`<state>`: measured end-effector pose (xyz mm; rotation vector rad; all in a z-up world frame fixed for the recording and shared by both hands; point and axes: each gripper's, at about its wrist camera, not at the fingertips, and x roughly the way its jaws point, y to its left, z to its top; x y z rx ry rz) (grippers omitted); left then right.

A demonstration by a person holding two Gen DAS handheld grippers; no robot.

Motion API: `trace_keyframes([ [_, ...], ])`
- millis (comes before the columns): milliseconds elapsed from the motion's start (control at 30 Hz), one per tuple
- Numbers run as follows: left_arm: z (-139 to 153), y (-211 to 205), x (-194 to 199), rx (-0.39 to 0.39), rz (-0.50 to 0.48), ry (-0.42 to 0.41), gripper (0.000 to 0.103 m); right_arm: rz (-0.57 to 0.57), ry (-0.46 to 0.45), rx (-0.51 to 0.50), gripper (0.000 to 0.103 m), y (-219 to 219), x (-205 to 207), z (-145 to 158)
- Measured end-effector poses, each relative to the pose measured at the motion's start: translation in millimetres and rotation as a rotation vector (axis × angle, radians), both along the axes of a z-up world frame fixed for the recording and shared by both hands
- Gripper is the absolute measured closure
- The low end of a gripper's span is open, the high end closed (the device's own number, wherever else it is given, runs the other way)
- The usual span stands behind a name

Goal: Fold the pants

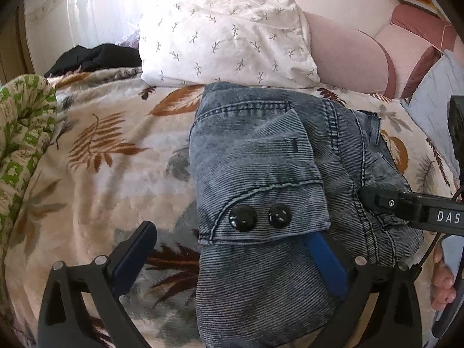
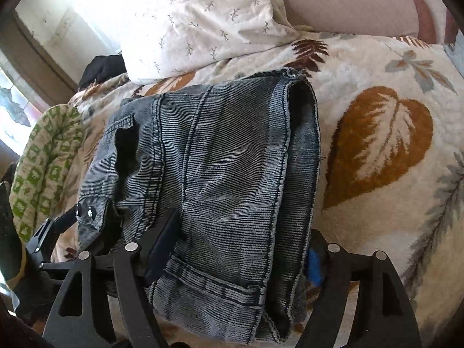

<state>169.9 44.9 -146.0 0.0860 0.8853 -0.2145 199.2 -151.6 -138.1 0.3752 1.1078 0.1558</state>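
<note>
Covering the whole bed is a fuzzy blanket with brown leaves. It has lots of bare room at 9 o'clock in the left view and at 3 o'clock in the right view. A white pillow sits at 12 o'clock, its near edge touching the far edge of the pants. The pants are folded into a thick blue bundle in the middle of the blanket. A pocket flap with two black buttons lies on top.

The left gripper has its fingers wide apart. One rests on bare blanket, and the other sits on the pants near the flap edge. The right gripper has its fingers apart too, with the near end of the bundle between them, not pinched.
</note>
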Motion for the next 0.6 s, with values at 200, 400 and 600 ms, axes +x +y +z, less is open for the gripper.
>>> trace_keyframes([
  [200,-7,1,4,-0.013,-0.006,0.024,0.000,-0.015,0.031,0.018,0.020,-5,4,-10],
  [400,-14,4,11,-0.033,-0.010,0.059,0.000,-0.007,0.027,-0.002,0.020,-2,3,-11],
  [600,-19,7,17,-0.066,-0.002,0.091,0.000,0.000,0.017,-0.035,0.019,2,3,-13],
])
